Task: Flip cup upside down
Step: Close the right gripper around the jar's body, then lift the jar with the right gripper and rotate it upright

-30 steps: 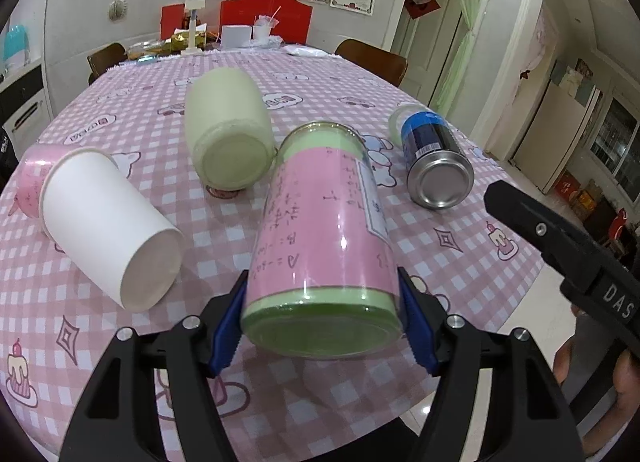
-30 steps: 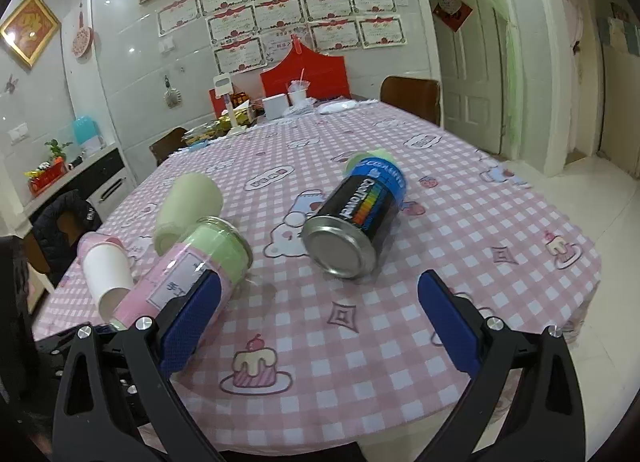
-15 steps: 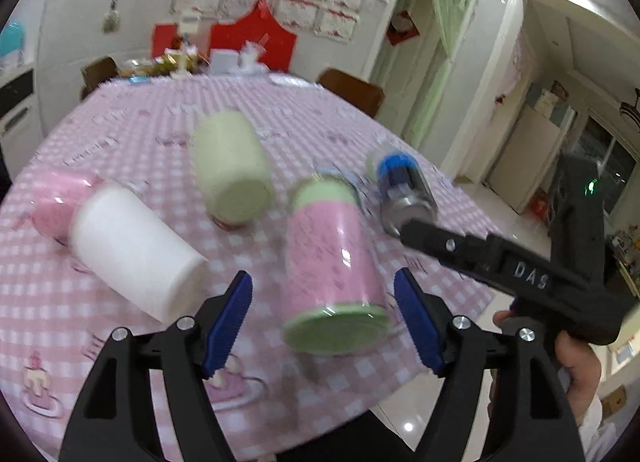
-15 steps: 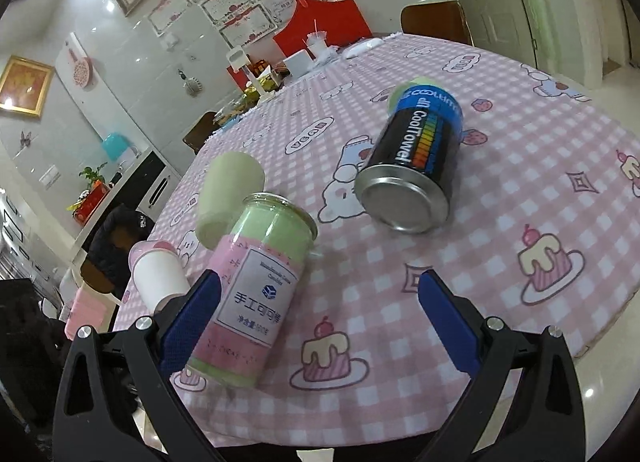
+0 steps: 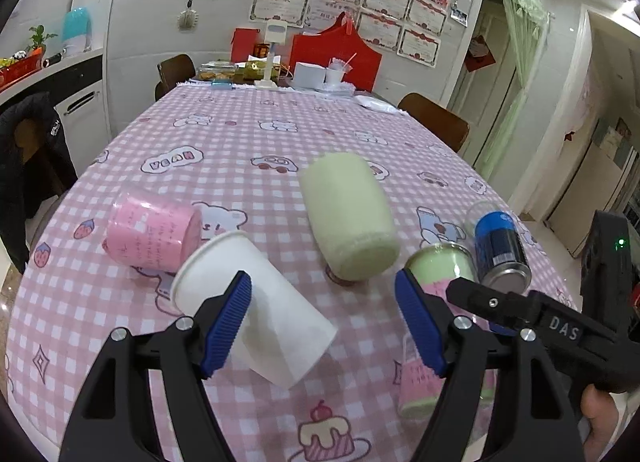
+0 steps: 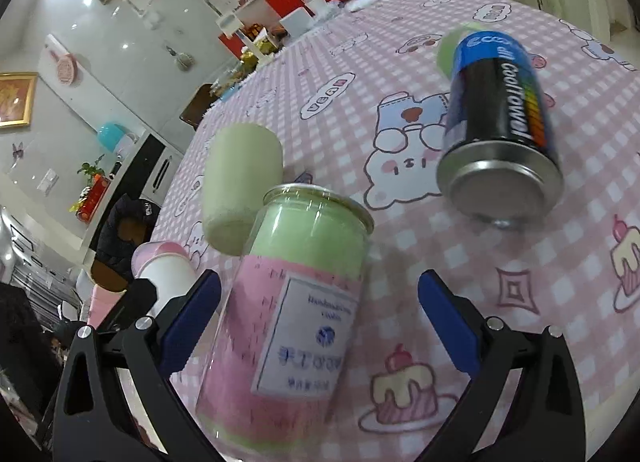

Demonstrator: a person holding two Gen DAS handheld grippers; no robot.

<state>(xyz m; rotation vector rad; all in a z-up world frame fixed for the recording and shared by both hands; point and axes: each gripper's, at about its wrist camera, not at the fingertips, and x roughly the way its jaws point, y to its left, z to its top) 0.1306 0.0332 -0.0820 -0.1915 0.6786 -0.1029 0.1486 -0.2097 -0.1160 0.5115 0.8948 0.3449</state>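
A pink-and-green clear cup lies on its side on the pink checked tablecloth, between the fingers of my open right gripper; I cannot tell if they touch it. The same cup shows in the left wrist view, partly behind my left gripper's right finger. My left gripper is open and empty, above a white paper cup lying on its side. The right gripper's body crosses the lower right of the left wrist view.
A pale green cup, a pink cup and a blue-black can also lie on their sides on the table. Boxes and cups stand at the far end. Chairs ring the table. The table edge is near.
My left gripper has let go of the pink-and-green cup, opened and moved back and left over the white cup. My right gripper has closed in around the pink-and-green cup.
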